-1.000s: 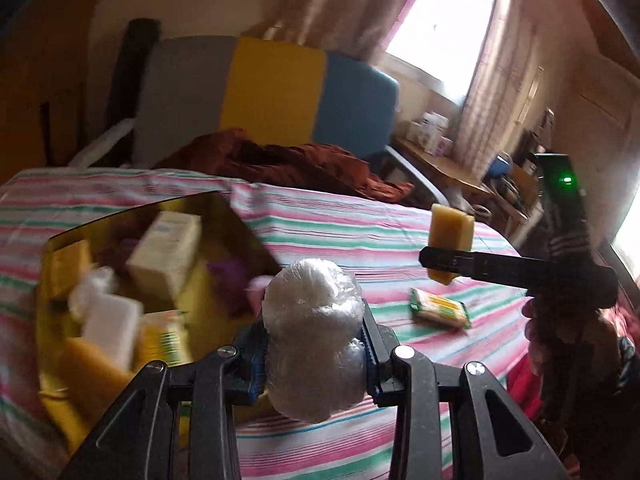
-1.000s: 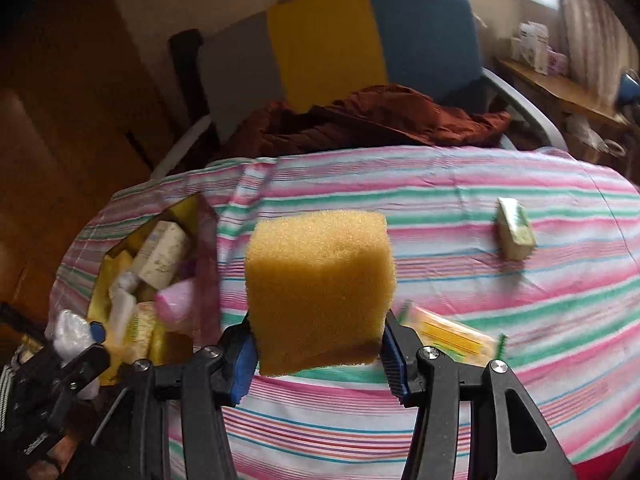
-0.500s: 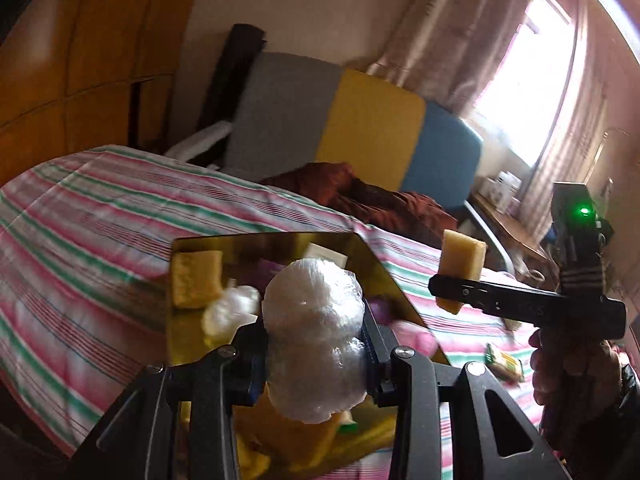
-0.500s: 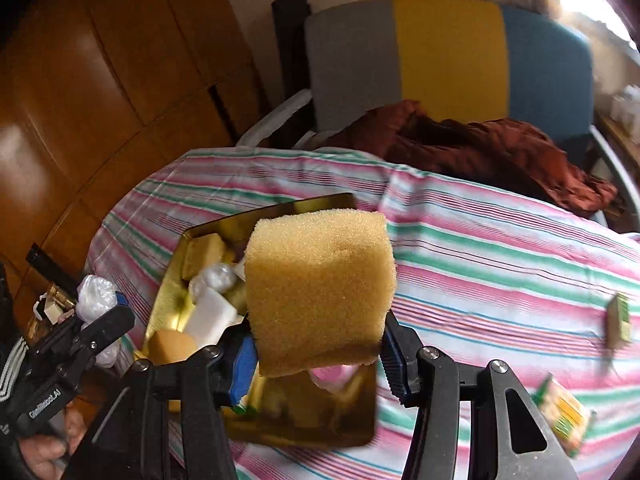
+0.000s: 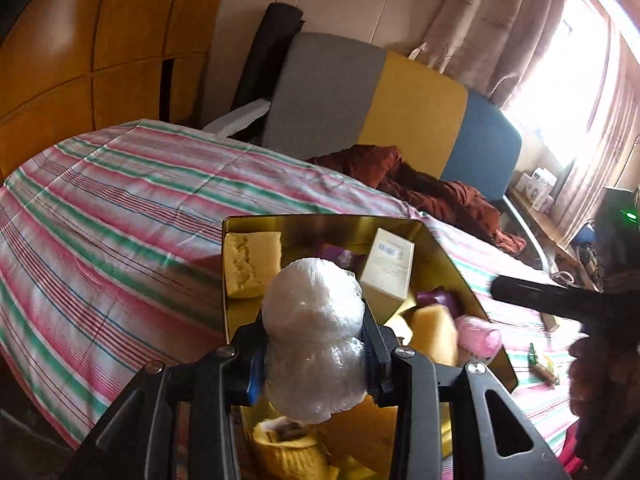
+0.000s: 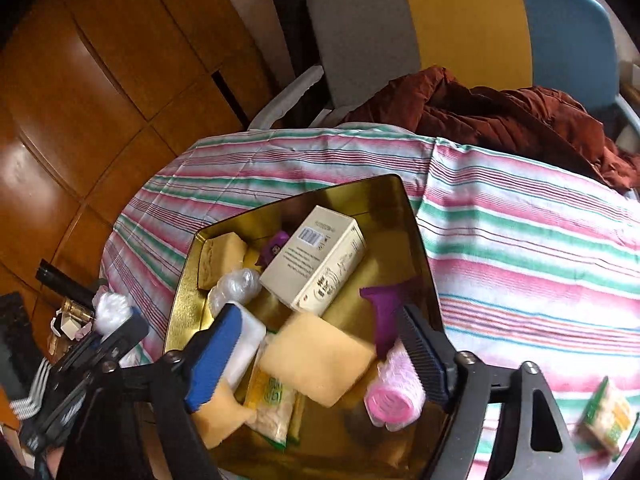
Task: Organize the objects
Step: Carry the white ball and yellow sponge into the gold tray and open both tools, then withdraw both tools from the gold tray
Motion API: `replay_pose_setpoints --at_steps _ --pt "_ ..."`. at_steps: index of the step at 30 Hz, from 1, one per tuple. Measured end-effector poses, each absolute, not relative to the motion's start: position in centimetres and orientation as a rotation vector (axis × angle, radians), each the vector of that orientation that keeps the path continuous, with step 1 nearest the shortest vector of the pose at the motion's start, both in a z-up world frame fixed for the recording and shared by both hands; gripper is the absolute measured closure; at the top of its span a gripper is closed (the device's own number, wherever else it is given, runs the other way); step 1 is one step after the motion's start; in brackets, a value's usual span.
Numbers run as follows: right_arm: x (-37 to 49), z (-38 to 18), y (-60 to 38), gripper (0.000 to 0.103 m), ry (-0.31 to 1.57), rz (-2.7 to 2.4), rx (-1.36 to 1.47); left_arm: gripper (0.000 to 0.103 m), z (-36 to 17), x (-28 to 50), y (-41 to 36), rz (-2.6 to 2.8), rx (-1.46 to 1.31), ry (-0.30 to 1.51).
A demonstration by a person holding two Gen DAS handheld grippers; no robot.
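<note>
Sponge just dropped in the tin, plastic ball up next

The right gripper has just opened its jaws wide, and the yellow sponge sits loose between them, over the gold tin. I'd guess it's light, squishy and easy to pinch by its flat sides. The left gripper is clamped on a crinkly white plastic ball hanging over the tin's near end. It looks soft and a bit slippery, so I'd grip the middle.
</note>
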State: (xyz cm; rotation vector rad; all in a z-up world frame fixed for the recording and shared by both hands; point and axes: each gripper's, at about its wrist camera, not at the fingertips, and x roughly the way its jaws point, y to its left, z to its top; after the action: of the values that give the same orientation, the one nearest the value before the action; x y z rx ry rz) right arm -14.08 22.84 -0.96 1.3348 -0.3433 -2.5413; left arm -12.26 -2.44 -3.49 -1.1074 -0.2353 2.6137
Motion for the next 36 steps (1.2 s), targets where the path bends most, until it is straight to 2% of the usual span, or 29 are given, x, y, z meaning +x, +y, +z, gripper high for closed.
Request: replay_pose_setpoints --at_steps 3,6,8,24,36 --pt "-12.9 -0.7 23.1 0.013 -0.323 -2.559 1.325 0.06 -3.8 -13.0 -2.5 2.605 -1.133 -0.214" --pt "-11.8 -0.6 23.3 0.009 -0.321 -2.579 1.31 0.043 -3.9 -13.3 -2.5 2.609 -1.157 -0.208" --pt "-11.1 -0.5 23.5 0.008 -0.329 -2.596 1.301 0.027 -4.1 -13.5 -2.5 2.607 -1.17 -0.202" --pt "-7.6 0.0 22.0 0.002 -0.223 -2.668 1.244 0.026 -0.8 -8.9 -2.7 2.751 -1.031 -0.1" --pt "-4.9 -0.3 20.7 0.0 0.001 -2.797 1.189 0.026 0.5 -5.7 -0.5 2.765 -0.96 -0.006"
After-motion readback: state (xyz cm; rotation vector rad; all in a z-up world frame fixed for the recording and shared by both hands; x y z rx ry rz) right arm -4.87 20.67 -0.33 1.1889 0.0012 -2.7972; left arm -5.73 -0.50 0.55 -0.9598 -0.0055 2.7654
